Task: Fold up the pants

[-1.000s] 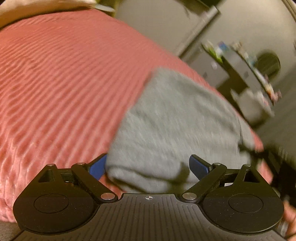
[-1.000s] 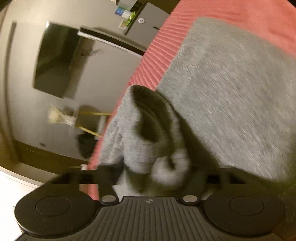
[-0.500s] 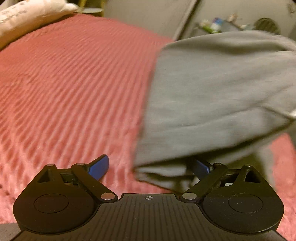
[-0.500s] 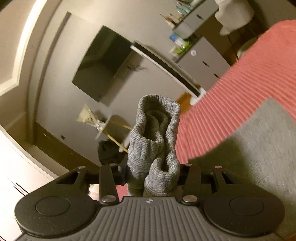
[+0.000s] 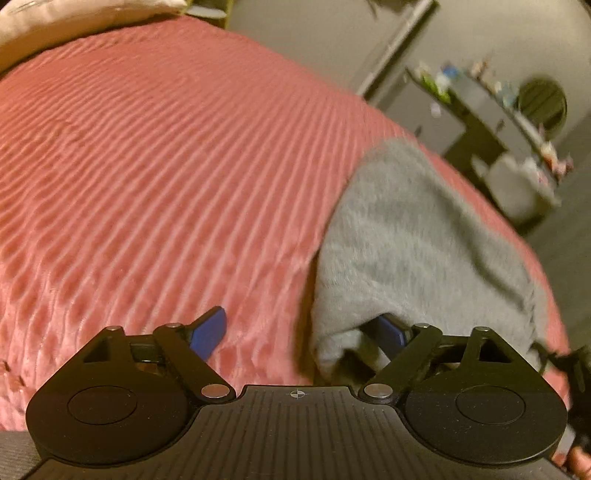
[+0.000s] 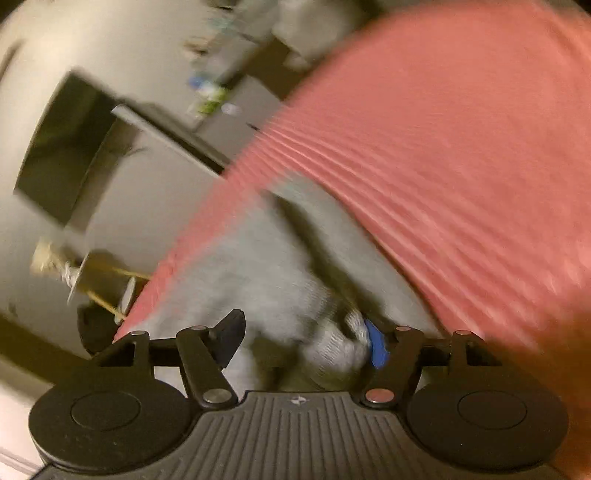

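Observation:
The grey pants [image 5: 417, 243] lie folded on the pink ribbed bedspread [image 5: 166, 166], at the right of the left wrist view. My left gripper [image 5: 299, 332] is open, low over the bed; the pants' near edge drapes over its right blue fingertip [image 5: 391, 330]. In the blurred right wrist view the pants [image 6: 266, 273] lie near the bed's edge. My right gripper [image 6: 306, 339] is open, with a ribbed grey cuff [image 6: 340, 349] resting against its right blue fingertip [image 6: 376, 343].
A pale pillow [image 5: 74, 22] lies at the far end of the bed. A dresser with small items [image 5: 491, 110] stands past the bed's right side. In the right wrist view a wall television [image 6: 62, 147] and a small side table [image 6: 99, 280] stand beyond the bed's edge [image 6: 192, 225].
My right gripper was shut on the raised cuff; it has come down to the bed and opened. The lifted pants have dropped back onto the bedspread. My left gripper stayed open.

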The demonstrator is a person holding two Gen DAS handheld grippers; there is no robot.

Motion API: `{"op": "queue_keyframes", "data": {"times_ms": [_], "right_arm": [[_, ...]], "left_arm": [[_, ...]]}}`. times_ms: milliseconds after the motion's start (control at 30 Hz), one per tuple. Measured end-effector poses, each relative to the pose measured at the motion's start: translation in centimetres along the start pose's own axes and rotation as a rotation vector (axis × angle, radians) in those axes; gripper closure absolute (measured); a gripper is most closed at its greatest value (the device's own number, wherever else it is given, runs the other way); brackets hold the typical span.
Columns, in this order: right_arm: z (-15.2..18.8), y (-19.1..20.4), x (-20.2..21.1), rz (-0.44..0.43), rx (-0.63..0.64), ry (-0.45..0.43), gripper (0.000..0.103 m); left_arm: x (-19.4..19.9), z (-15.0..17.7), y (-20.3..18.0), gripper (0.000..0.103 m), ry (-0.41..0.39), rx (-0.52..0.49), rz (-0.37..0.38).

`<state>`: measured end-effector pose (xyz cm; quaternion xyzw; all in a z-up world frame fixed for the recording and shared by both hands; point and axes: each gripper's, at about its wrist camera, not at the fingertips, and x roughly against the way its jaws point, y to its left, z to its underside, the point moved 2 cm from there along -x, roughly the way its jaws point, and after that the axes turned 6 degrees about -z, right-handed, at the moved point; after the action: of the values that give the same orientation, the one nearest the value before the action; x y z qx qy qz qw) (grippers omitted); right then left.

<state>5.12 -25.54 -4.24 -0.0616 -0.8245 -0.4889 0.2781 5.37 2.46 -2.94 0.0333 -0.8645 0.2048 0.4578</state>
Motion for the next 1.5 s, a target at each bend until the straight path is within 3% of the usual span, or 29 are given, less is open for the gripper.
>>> {"op": "queue_keyframes", "data": {"times_ms": [67, 133, 267, 300, 333, 367, 467, 567, 600, 633, 667, 700, 800, 1000, 1167, 1367, 1500], "right_arm": [[0.0, -1.4, 0.7, -0.086, -0.083, -0.022, 0.030], [-0.3, -1.5, 0.8, -0.131, -0.104, -0.021, 0.020], [0.0, -0.8, 0.2, -0.128, -0.037, 0.026, 0.015], [0.1, -0.5, -0.2, -0.123, -0.018, 0.029, 0.017], [0.1, -0.2, -0.4, -0.122, -0.006, 0.024, 0.032], [0.2, 0.1, -0.5, -0.117, 0.001, 0.017, 0.057], [0.1, 0.1, -0.5, -0.133, -0.031, 0.023, 0.057], [0.0, 0.6, -0.8, -0.133, -0.022, 0.023, 0.041], [0.5, 0.8, -0.6, -0.128, -0.018, 0.030, 0.041], [0.5, 1.0, -0.7, -0.116, -0.011, 0.035, 0.042], [0.5, 1.4, -1.1, -0.100, -0.003, 0.044, 0.056], [0.5, 1.8, -1.4, -0.081, 0.005, 0.047, 0.058], [0.1, 4.1, -1.1, -0.098, 0.038, 0.039, 0.060], [-1.0, 8.6, 1.7, -0.259, 0.052, -0.003, 0.061], [-1.9, 10.6, 4.1, -0.315, 0.109, -0.054, 0.061], [-2.1, 9.5, 5.2, -0.239, 0.185, -0.080, 0.061], [-2.2, 7.8, 4.8, -0.214, 0.109, -0.063, 0.061]], "left_arm": [[-0.4, 0.4, -0.5, 0.011, 0.040, -0.040, 0.016], [-0.3, 0.4, -1.2, 0.010, 0.051, -0.078, 0.008], [-0.3, 0.7, -1.8, 0.009, 0.054, -0.101, -0.009], [-0.3, 0.7, -1.8, 0.009, 0.054, -0.092, -0.004], [-0.4, 0.6, -1.6, 0.009, 0.056, -0.080, 0.003], [-0.5, 0.4, -1.6, 0.009, 0.061, -0.070, 0.010], [-0.8, 0.3, -1.3, 0.009, 0.067, -0.067, 0.035], [-1.0, 0.6, -1.9, 0.009, 0.067, -0.130, 0.028], [-1.1, 0.9, -2.5, 0.009, 0.070, -0.158, 0.022], [-1.1, 1.1, -2.9, 0.009, 0.074, -0.183, 0.020], [-1.2, 1.2, -3.2, 0.009, 0.080, -0.202, 0.026], [-1.2, 1.4, -3.4, 0.009, 0.084, -0.211, 0.022], [-1.5, 1.4, -3.4, 0.009, 0.094, -0.205, -0.005], [-1.4, 1.4, -3.1, 0.008, 0.092, -0.193, -0.005], [-1.3, 1.0, -2.2, 0.008, 0.080, -0.146, -0.013], [-1.1, 0.6, -1.3, 0.009, 0.057, -0.095, -0.024], [-1.0, 0.5, -1.0, 0.010, 0.056, -0.083, -0.010]]}}
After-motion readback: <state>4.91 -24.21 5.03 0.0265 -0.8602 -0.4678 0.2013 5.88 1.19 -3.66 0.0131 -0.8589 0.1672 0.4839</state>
